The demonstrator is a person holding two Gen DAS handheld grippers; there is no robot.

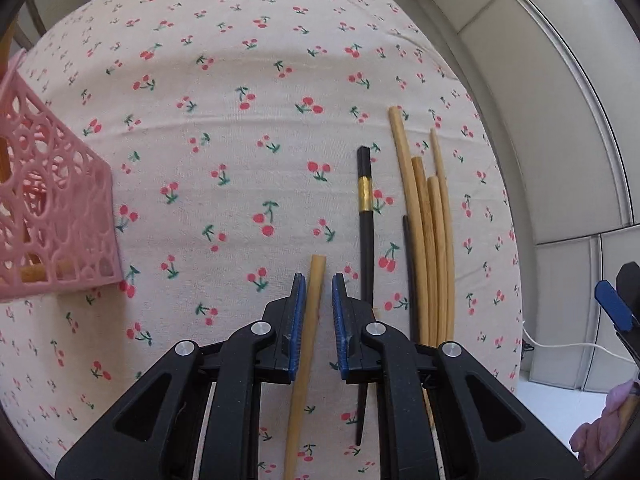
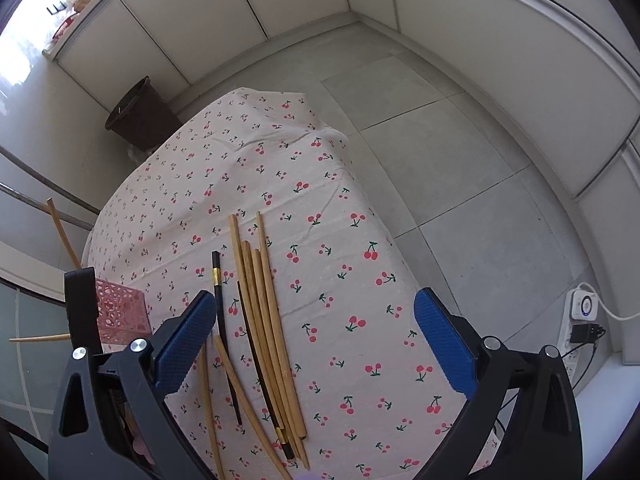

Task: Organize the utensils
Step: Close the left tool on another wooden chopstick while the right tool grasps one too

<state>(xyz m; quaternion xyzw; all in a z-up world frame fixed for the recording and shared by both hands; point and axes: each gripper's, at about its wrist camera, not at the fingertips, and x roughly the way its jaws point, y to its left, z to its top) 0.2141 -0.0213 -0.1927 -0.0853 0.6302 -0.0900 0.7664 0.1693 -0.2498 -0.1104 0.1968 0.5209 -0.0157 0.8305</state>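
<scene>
A pale wooden chopstick (image 1: 310,320) is held between the narrowed blue pads of the left tongs (image 1: 319,292), gripped partway along so it hangs lengthwise, presumably for carrying to the pink basket (image 1: 60,216) further off to their left. Right of these tongs, the remaining chopsticks (image 1: 428,240) lie side by side on the cherry-print cloth (image 1: 240,80). The right tongs (image 2: 316,340) are spread wide, empty, above that bundle. No writing can be read.
</scene>
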